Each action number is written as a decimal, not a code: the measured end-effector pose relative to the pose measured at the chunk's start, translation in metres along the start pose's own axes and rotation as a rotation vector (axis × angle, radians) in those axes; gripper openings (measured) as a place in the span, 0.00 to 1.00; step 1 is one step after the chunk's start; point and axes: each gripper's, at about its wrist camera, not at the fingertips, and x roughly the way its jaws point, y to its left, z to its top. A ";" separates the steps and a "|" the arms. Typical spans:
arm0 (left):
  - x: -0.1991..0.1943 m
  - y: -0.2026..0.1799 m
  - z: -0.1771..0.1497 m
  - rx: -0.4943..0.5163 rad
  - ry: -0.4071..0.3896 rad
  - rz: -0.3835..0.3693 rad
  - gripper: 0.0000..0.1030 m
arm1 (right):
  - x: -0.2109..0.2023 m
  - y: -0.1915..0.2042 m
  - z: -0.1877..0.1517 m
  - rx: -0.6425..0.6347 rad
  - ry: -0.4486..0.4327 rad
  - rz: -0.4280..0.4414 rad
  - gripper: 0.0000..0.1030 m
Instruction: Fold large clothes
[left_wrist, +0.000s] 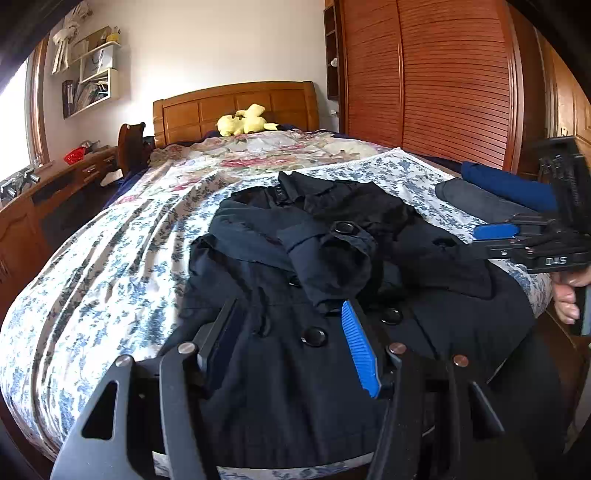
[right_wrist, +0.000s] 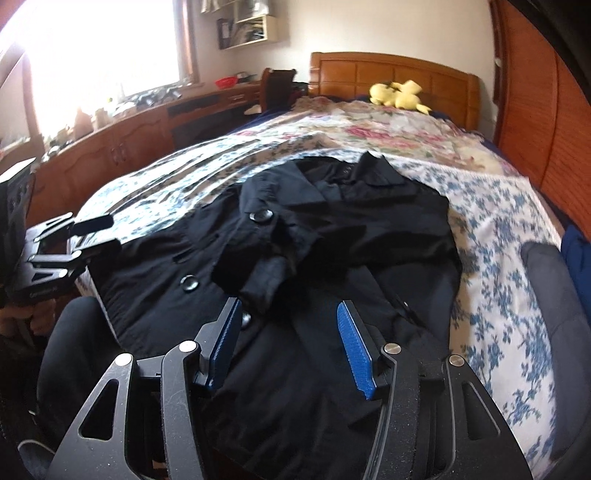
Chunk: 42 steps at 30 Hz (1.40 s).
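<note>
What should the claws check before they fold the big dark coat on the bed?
1. Left claw open and holding nothing: ok.
2. Right claw open and holding nothing: ok.
3. Coat lying flat: not ok, one sleeve is bunched across the front.
4. Bare bed cover beside the coat for folding: ok.
5. Folded clothes apart from the coat: ok.
6. Coat hem fully on the bed: cannot tell, the claws hide it.
</note>
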 end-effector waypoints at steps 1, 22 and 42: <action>0.000 -0.003 0.000 -0.001 0.004 -0.003 0.54 | 0.003 -0.004 -0.001 0.010 0.005 0.001 0.53; -0.021 0.033 -0.028 -0.054 0.011 0.020 0.54 | 0.111 0.001 0.019 0.125 0.094 0.148 0.02; -0.050 0.086 -0.048 -0.127 -0.019 0.094 0.54 | 0.043 0.146 0.073 -0.149 -0.049 0.264 0.00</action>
